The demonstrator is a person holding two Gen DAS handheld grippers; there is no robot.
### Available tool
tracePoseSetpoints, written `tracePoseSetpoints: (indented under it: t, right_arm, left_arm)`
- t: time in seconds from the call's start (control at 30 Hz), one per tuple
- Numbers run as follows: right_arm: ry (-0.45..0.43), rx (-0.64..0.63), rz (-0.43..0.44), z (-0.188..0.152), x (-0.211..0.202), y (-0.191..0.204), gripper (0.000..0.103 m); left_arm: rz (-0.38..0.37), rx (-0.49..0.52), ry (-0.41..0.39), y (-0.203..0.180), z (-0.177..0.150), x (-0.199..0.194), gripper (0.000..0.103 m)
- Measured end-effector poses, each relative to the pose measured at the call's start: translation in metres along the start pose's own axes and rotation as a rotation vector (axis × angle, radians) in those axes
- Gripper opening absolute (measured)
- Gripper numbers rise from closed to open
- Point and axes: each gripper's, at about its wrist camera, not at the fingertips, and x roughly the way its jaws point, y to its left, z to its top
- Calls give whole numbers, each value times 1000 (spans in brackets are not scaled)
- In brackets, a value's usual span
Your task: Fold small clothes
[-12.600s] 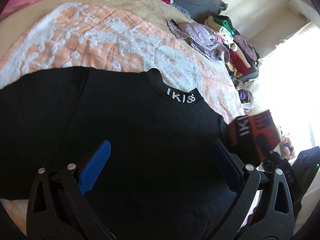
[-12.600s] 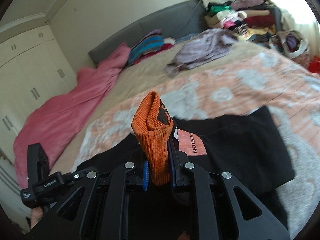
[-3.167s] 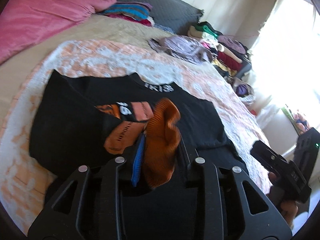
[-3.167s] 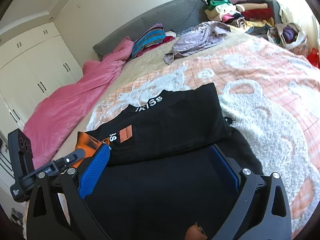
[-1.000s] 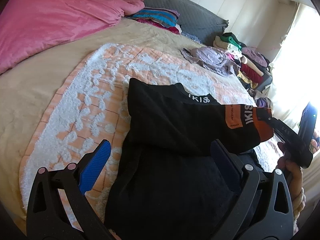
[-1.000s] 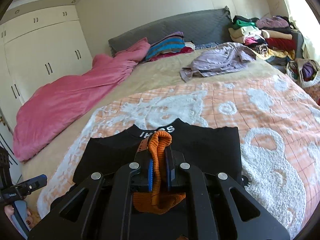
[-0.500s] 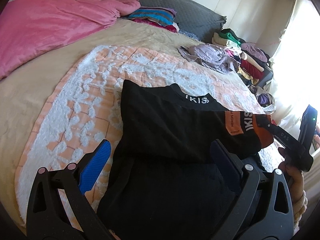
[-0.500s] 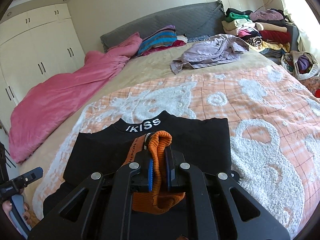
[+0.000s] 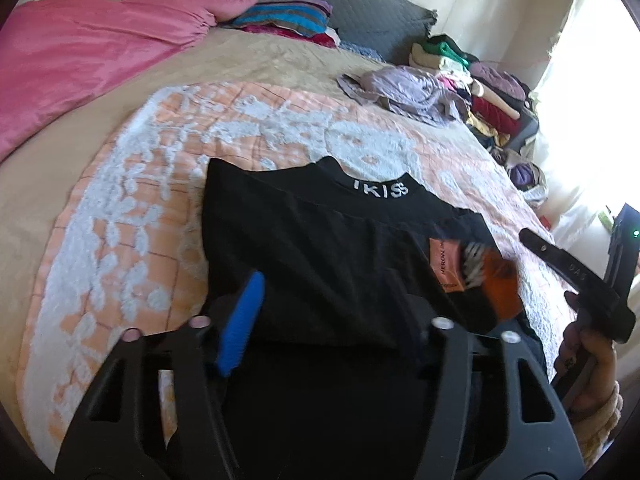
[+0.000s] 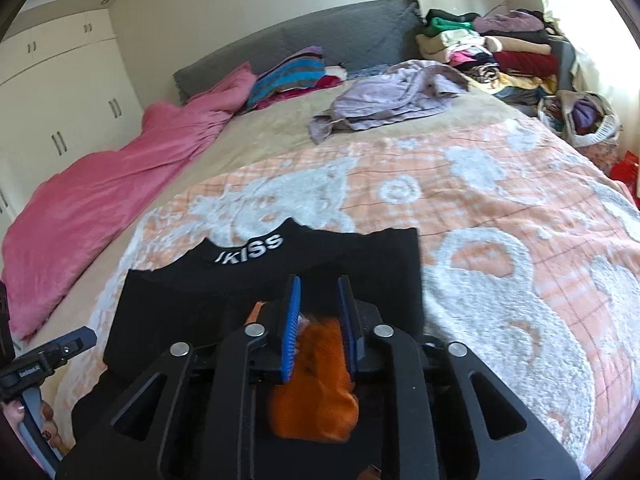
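A black sweatshirt [image 9: 320,240] with white lettering on its collar [image 9: 380,191] lies on the peach and white blanket [image 9: 120,240], both sleeves folded in. Its orange cuff [image 9: 500,284], beside an orange label [image 9: 444,268], rests on the right half. My left gripper [image 9: 320,312] hovers open over the lower body of the shirt, holding nothing. In the right wrist view my right gripper [image 10: 318,308] stands slightly open over the sweatshirt [image 10: 360,272], and the blurred orange cuff [image 10: 316,392] sags low between its blue pads [image 10: 290,320].
A pink duvet [image 10: 100,200] covers the bed's left side. A lilac garment [image 10: 392,96] lies farther up the bed, near striped folded clothes [image 10: 292,72] and the grey headboard [image 10: 340,36]. A clothes pile [image 10: 500,52] and a basket [image 10: 580,120] stand at the right.
The right gripper's pads have parted and the orange cuff has dropped lower between them. The left gripper's fingers have drawn closer together and moved in over the shirt.
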Motion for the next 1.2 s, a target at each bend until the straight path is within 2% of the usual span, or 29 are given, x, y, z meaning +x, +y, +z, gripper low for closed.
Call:
tracePoseSetpoints:
  t: [0.07, 0.1, 0.23, 0.33, 0.5, 0.67, 0.8, 0.93, 1.1, 1.2]
  right_arm:
    - [2, 12, -7, -1, -2, -5, 25]
    - [3, 14, -7, -2, -3, -6, 26]
    - [36, -4, 15, -8, -1, -2, 27]
    - [65, -64, 36, -16, 2, 13, 41]
    - [112, -172, 81, -28, 12, 47, 44]
    - [161, -252, 116, -37, 26, 77, 56]
    - [205, -283, 70, -44, 40, 81, 59]
    - [266, -276, 31, -56, 55, 69, 60]
    - [253, -296, 10, -66, 60, 68, 60]
    - [243, -277, 19, -66, 59, 68, 65]
  left_arm:
    - [-5, 18, 14, -2, 1, 7, 33]
    - [-10, 22, 23, -2, 0, 10, 32]
    - [5, 33, 66, 2, -5, 28, 31]
    - [8, 12, 87, 14, -13, 34, 31]
    - [-11, -14, 111, 30, -24, 41, 31]
    - [-39, -41, 113, 38, -26, 38, 31]
    - [-57, -47, 111, 41, -29, 38, 31]
    - [-61, -43, 114, 41, -30, 36, 31]
    - [-65, -44, 113, 42, -32, 36, 31]
    - [-61, -39, 107, 41, -33, 35, 31]
